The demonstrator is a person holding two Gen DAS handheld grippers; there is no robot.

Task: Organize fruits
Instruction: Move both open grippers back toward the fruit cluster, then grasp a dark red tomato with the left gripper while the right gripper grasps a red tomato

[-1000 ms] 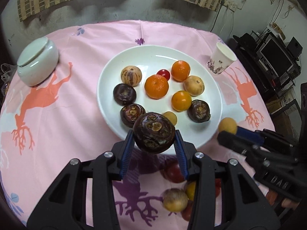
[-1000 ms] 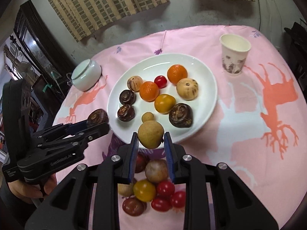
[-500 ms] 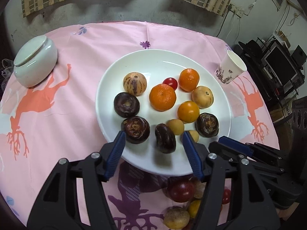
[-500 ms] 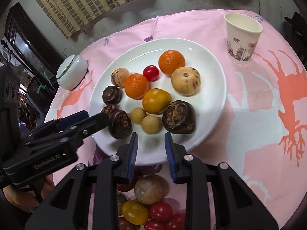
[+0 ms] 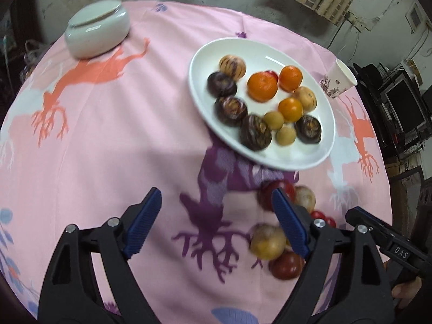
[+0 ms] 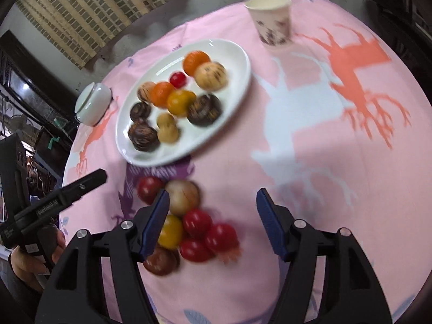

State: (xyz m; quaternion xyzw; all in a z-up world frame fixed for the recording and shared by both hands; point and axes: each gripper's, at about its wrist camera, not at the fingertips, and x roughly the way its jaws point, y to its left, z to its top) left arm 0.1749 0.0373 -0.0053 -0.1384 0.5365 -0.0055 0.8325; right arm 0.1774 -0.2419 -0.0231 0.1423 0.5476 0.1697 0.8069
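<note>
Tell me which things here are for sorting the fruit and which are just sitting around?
For the job: white plate with fruit on it, loose fruit pile on the cloth, left gripper and right gripper, both open.

Just sitting around: paper cup, lidded white bowl.

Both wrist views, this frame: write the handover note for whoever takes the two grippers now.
Left gripper: open, empty, above the pink tablecloth.
Right gripper: open, empty, beside the loose fruit pile.
Round white plate: holds about a dozen fruits, including oranges, dark brown fruits and small tan ones.
Left to do: the pile near the plate's close edge, with red tomatoes, one yellow fruit, tan and brown ones.
White lidded bowl and paper cup stand apart from the plate.
</note>
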